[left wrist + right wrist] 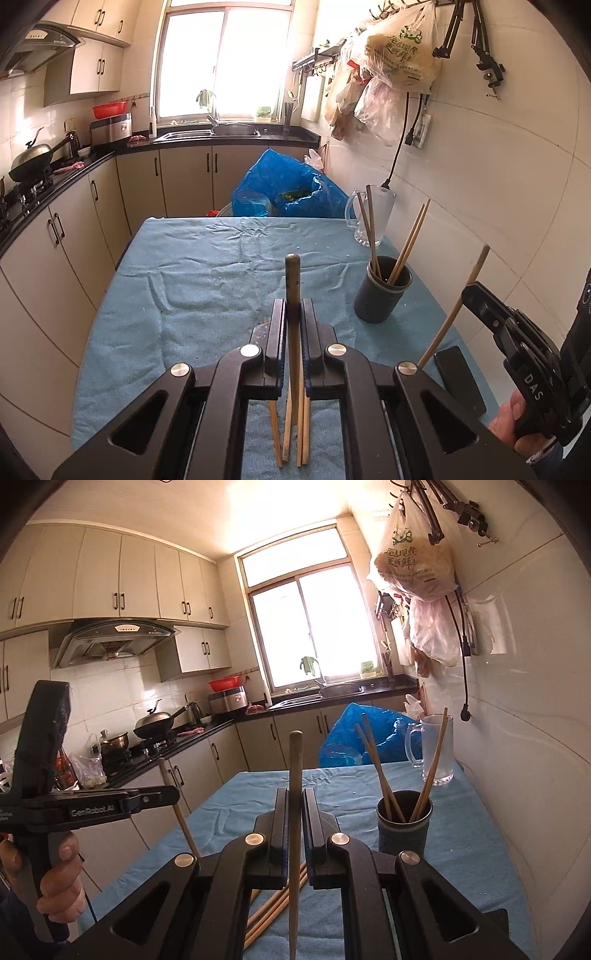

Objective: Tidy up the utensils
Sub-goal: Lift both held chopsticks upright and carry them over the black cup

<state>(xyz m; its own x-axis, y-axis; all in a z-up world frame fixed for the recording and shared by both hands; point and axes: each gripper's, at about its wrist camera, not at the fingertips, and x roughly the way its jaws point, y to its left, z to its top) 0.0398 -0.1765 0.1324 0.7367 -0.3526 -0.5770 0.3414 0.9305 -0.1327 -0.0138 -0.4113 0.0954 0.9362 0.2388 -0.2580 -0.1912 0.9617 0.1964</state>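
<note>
i see the desk (192, 280) covered with a blue cloth (461, 834), one long edge against the tiled wall and the far edge toward the kitchen window. behind the far edge stands a blue plastic bag (280, 184). at the far corner beside the wall is a clear glass mug (373, 218) with chopsticks standing in it. nearer along the wall edge, but apart from the mug, stands the dark grey holder cup (382, 291), upright, with several chopsticks (408, 240) leaning inside. a black flat phone (460, 380) lies on the cloth close to the wall edge, toward the near side.

my left gripper (294, 314) has its fingers (277, 332) clenched on one dark-tipped chopstick (292, 280), which stands nearly upright between them, above the middle of the desk. below it, a few loose chopsticks (295, 424) lie side by side on the cloth at the near edge.

my right gripper (294, 801) has its fingers (314, 816) also clenched on a single pale chopstick (295, 768), upright, raised over the near part of the desk, with the holder cup beyond it toward the wall. a hand (59, 878) holds the left gripper's handle.
</note>
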